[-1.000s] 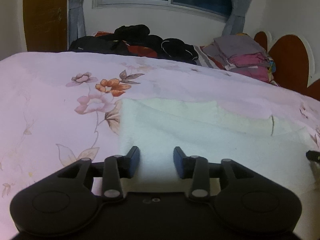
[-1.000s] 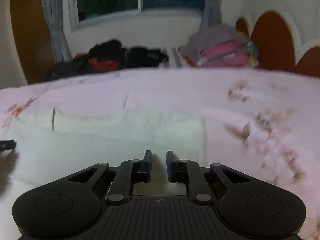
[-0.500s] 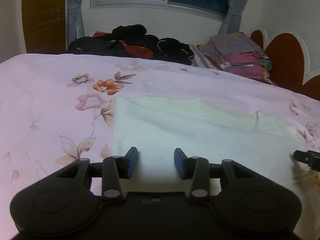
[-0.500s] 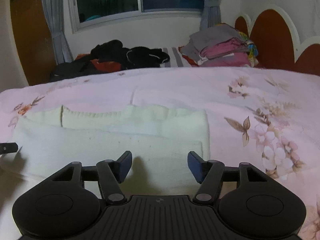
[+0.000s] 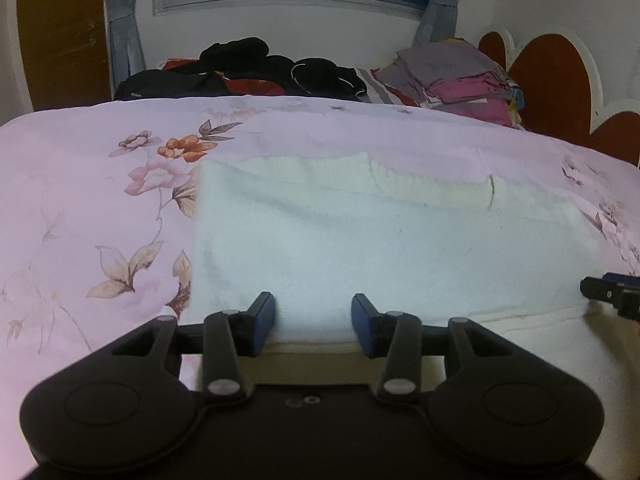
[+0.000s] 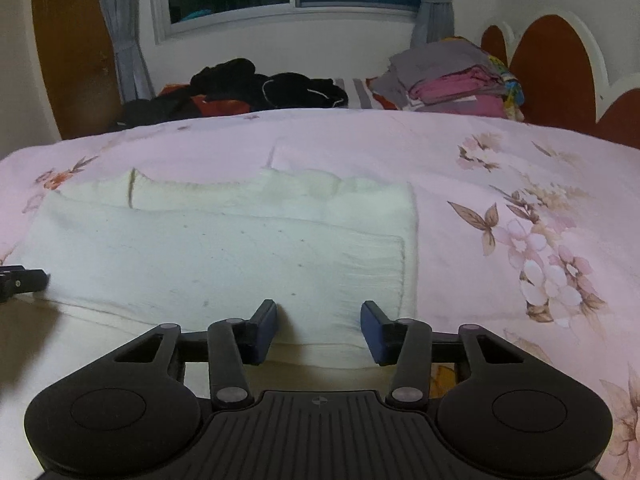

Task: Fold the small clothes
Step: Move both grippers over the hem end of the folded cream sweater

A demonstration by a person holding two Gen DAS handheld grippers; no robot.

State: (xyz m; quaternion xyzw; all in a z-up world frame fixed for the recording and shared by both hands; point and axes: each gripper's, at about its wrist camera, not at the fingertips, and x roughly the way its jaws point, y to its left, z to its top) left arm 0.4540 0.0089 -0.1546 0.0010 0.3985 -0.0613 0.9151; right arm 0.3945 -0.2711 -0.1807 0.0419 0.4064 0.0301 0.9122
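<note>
A white knitted garment (image 5: pixel 380 240) lies folded into a wide band on the pink floral bedspread (image 5: pixel 80 200). My left gripper (image 5: pixel 313 312) hovers at its near left edge; the jaws are opening, and the cloth edge lies below the gap with no pad pressing it. My right gripper (image 6: pixel 319 316) hovers over the near right edge of the garment (image 6: pixel 220 248); its jaws are closing but still stand apart, with cloth under the gap and nothing pinched. Each view catches the other gripper's tip at its side: the right gripper (image 5: pixel 612 292) and the left gripper (image 6: pixel 20 282).
A heap of dark clothes (image 5: pixel 256 68) lies at the far side of the bed under the window. A stack of folded grey and pink clothes (image 5: pixel 452 76) sits beside the red-brown headboard (image 5: pixel 552 80). Bare bedspread (image 6: pixel 520 200) spreads to the right of the garment.
The right gripper's jaws went from nearly shut to wide apart, then narrowed a little. The left gripper has slid rightward along the garment's near edge.
</note>
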